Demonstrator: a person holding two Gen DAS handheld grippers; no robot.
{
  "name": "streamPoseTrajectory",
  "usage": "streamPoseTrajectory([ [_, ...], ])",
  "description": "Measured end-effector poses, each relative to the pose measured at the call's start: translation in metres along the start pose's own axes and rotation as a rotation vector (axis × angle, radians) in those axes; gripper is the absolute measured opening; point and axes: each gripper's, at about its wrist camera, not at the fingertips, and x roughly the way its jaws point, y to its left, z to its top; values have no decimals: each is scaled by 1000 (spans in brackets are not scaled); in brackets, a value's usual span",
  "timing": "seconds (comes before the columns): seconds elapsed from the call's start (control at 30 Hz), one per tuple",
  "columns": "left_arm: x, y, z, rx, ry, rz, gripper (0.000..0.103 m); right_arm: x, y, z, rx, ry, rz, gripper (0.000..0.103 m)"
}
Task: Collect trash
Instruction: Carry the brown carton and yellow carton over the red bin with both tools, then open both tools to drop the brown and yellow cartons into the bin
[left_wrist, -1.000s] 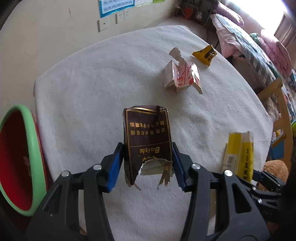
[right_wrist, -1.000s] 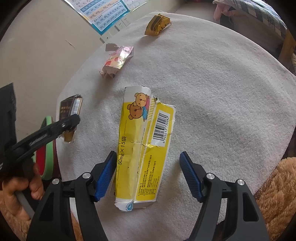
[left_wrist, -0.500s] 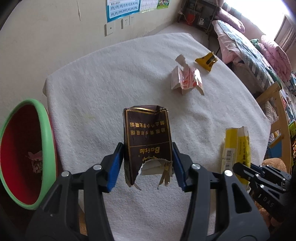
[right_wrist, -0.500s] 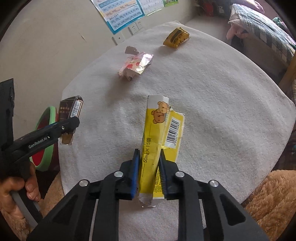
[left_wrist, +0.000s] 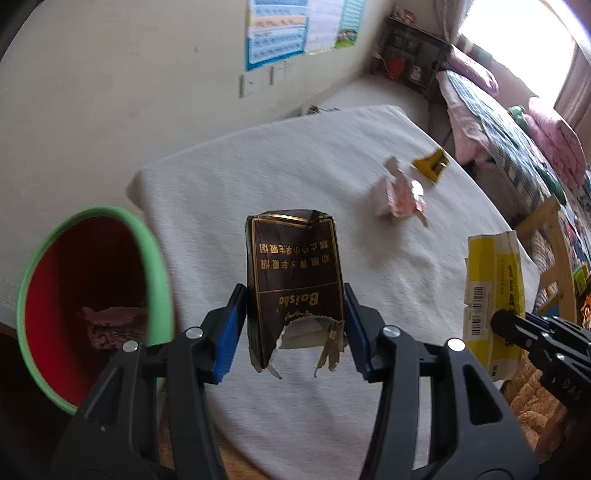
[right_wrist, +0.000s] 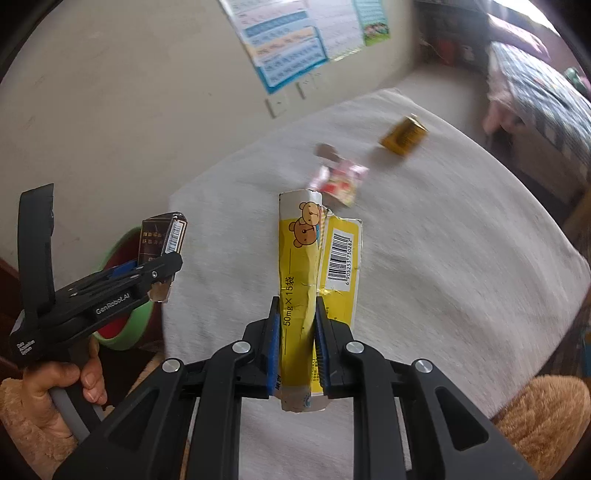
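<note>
Jaws of the left gripper (left_wrist: 295, 328) are clamping a torn brown pack (left_wrist: 295, 280), its length pointing away, beside the bin (left_wrist: 157, 266); right gripper (right_wrist: 297, 347) is pinching a yellow box (right_wrist: 306, 266) lengthwise above the table (right_wrist: 461, 258), clear of its edges.

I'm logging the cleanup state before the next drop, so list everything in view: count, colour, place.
cigarette pack: 1, dark brown, torn, clamped in left gripper
medicine box: 1, yellow, flattened, clamped in right gripper
foil wrapper: 1, pink-silver, on table
small carton: 1, yellow, far on table
table: 1, white cloth
bin: 1, green rim, red inside, left of table, trash inside
left gripper: black, blue pads
right gripper: black, blue pads
hand: 1, holding left gripper's handle
</note>
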Motion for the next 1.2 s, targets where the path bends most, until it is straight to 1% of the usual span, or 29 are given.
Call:
streamPoseTrajectory([
  [0.13, -7, 33, -3, -56, -21, 45, 48, 11, 27, 6, -49, 19, 25, 16],
  [0.33, -17, 103, -18, -193, -29, 126, 48, 38, 73, 14, -110, 76, 96, 16],
  [0.43, -19, 138, -30, -266, -22, 171, 48, 58, 101, 22, -129, 124, 153, 16],
  [0.53, -21, 170, -40, -333, -8, 208, 48, 70, 129, 33, -138, 145, 210, 17],
  [0.57, -23, 179, -43, -353, -10, 220, 48, 74, 143, 38, -149, 153, 242, 18],
  [0.67, -29, 199, -50, -394, -15, 246, 49, 85, 175, 47, -171, 177, 320, 19],
  [0.8, -33, 216, -56, -432, -21, 272, 51, 98, 211, 53, -199, 194, 392, 21],
  [0.87, -35, 223, -60, -452, -27, 298, 53, 103, 221, 54, -187, 197, 441, 33],
  [0.9, -36, 227, -63, -460, -27, 310, 62, 104, 222, 55, -176, 193, 456, 51],
  [0.93, -37, 230, -65, -474, -29, 324, 70, 106, 223, 58, -163, 184, 464, 63],
  [1.0, -38, 236, -69, -490, -33, 328, 73, 107, 220, 59, -150, 168, 475, 65],
  [1.07, -38, 235, -70, -490, -32, 337, 76, 106, 207, 62, -156, 154, 440, 64],
  [1.13, -38, 231, -69, -478, -28, 334, 77, 104, 183, 68, -146, 106, 357, 64],
  [1.2, -36, 226, -69, -469, -20, 325, 77, 102, 144, 81, -102, 48, 250, 65],
])
